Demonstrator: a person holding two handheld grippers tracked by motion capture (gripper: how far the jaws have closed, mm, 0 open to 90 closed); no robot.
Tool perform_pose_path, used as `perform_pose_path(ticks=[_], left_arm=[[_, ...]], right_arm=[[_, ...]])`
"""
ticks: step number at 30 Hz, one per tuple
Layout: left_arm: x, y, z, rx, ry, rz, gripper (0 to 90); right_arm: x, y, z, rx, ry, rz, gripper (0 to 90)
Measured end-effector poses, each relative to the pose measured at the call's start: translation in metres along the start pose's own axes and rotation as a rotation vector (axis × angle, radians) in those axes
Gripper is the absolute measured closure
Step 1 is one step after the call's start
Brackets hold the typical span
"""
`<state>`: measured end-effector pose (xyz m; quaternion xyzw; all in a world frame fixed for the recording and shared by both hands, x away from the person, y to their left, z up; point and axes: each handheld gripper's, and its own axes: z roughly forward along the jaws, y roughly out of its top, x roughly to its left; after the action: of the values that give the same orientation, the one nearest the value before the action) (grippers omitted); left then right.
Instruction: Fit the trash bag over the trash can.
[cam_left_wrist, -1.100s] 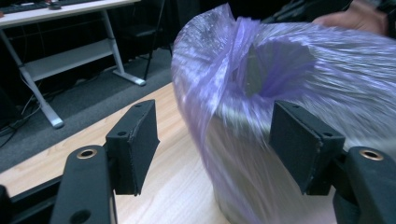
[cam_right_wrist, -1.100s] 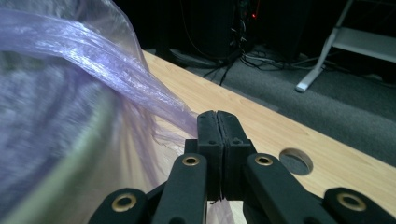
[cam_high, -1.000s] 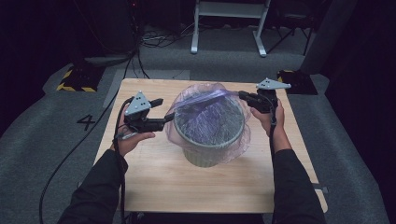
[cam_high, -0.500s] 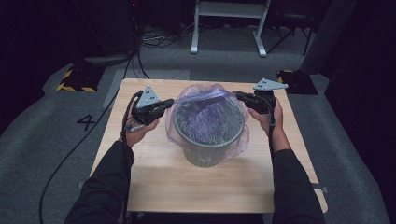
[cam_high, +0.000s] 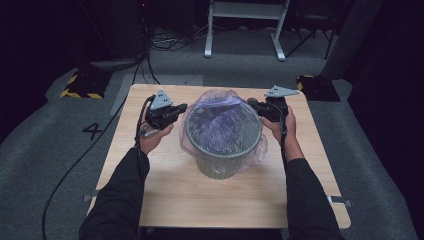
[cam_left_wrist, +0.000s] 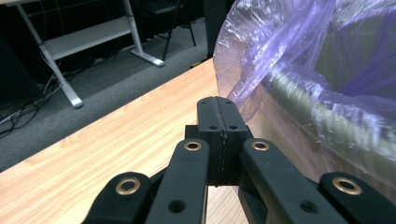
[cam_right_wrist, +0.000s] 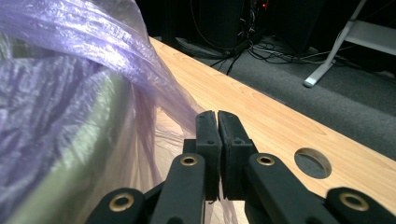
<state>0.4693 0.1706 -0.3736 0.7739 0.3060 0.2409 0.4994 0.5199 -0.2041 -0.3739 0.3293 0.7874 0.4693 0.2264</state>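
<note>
Tongs, left (cam_high: 181, 107) and right (cam_high: 251, 103), both clamped on bag (cam_high: 222, 117) edge either side of bin (cam_high: 222, 162), stretching liner over rim.

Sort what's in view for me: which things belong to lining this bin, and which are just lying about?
In the job:
- purple bag
- grey bin
- left tongs, shut at the bag's edge
- right tongs, shut on the bag

Lying about:
- table
- white frame
- floor cables
- hazard-striped block

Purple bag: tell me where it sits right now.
In the high view the purple bag lines the grey bin at the table's middle, its edge draped over the rim.
</note>
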Motion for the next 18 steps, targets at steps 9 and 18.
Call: perform_pose_path(ticks=[9,18], left_arm=[[-0.002,-0.001,0.025,0.015,-0.021,-0.040,89.9],[0.003,-0.017,0.041,0.080,-0.039,-0.104,89.9]], right_arm=[[-0.001,-0.014,0.019,0.033,0.037,0.054,88.3],[-0.003,-0.035,0.030,0.126,0.110,0.107,88.2]])
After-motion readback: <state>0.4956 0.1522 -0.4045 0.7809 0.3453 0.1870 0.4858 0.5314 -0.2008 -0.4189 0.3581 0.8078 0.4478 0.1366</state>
